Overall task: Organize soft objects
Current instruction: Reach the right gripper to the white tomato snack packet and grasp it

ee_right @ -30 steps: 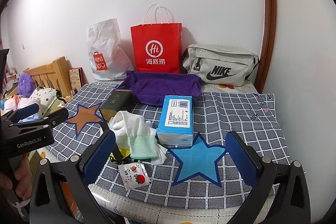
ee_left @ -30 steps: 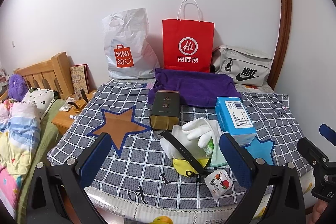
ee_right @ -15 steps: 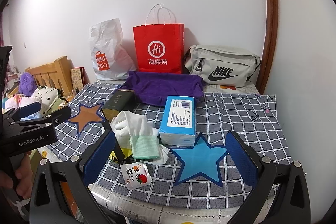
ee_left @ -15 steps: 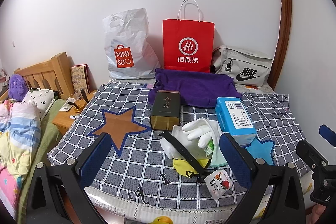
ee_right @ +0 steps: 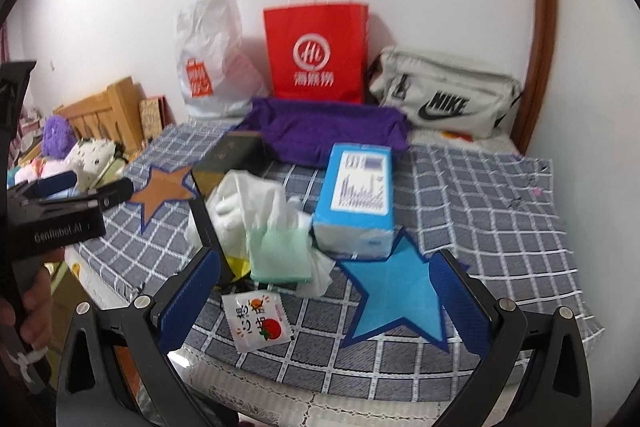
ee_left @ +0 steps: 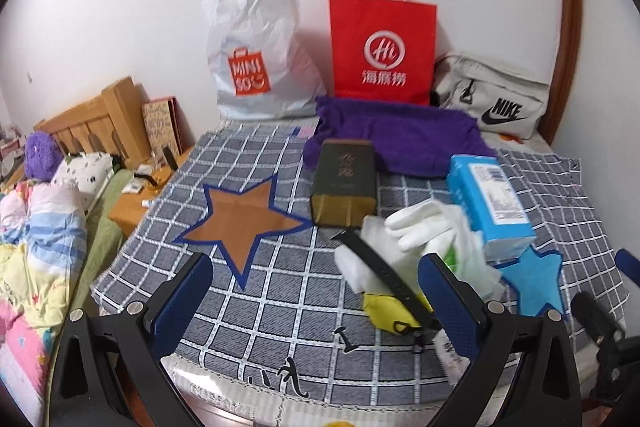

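Observation:
A pair of white gloves (ee_left: 420,227) (ee_right: 248,203) with a pale green cuff (ee_right: 280,251) lies heaped on the grey checked cloth (ee_left: 280,299), beside a blue tissue pack (ee_left: 488,199) (ee_right: 356,195). Behind them lies a folded purple towel (ee_left: 400,135) (ee_right: 328,131). A yellow mask (ee_left: 384,307) and a black strap (ee_left: 380,271) lie under the gloves. My left gripper (ee_left: 316,301) is open and empty, near the cloth's front edge. My right gripper (ee_right: 326,297) is likewise open and empty, above a fruit-print packet (ee_right: 260,319).
A dark tea tin (ee_left: 344,183) stands left of the gloves. Orange star (ee_left: 240,215) and blue star (ee_right: 396,299) patches mark the cloth. A Miniso bag (ee_left: 252,55), a red paper bag (ee_left: 382,47) and a Nike pouch (ee_left: 492,95) line the wall. A bed (ee_left: 36,227) lies left.
Both grippers have drifted a little closer to the table, and the objects now sit slightly higher and further right in each view. Nothing on the cloth has moved.

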Motion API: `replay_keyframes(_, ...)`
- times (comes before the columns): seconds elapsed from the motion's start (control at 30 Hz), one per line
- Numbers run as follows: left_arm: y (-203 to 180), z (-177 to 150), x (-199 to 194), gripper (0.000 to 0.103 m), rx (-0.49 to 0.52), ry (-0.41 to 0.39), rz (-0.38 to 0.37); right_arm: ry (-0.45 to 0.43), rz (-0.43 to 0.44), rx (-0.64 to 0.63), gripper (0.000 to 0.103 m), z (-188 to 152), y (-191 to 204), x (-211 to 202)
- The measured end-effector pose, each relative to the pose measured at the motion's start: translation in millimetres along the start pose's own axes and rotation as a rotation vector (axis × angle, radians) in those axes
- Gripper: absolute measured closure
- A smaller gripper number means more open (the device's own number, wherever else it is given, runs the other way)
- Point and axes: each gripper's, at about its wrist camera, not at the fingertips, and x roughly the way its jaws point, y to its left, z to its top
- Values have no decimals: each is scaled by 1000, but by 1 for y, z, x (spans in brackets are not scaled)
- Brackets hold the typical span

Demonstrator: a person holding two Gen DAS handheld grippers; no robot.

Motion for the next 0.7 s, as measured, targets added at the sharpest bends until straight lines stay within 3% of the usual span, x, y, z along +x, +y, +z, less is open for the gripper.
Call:
replay_keyframes(0.3, 21, -13, 42, 0, -61, 60, 35, 163, 129, -53, 3, -35, 18, 59)
replay_keyframes(0.5, 24, -18, 60, 0, -60, 83, -7, 233, 192, -83, 5, -51, 32, 87)
replay_keyframes(0.7, 28, -21, 71, 0, -60, 89, -49, 287, 191, -78, 5, -63, 40, 109)
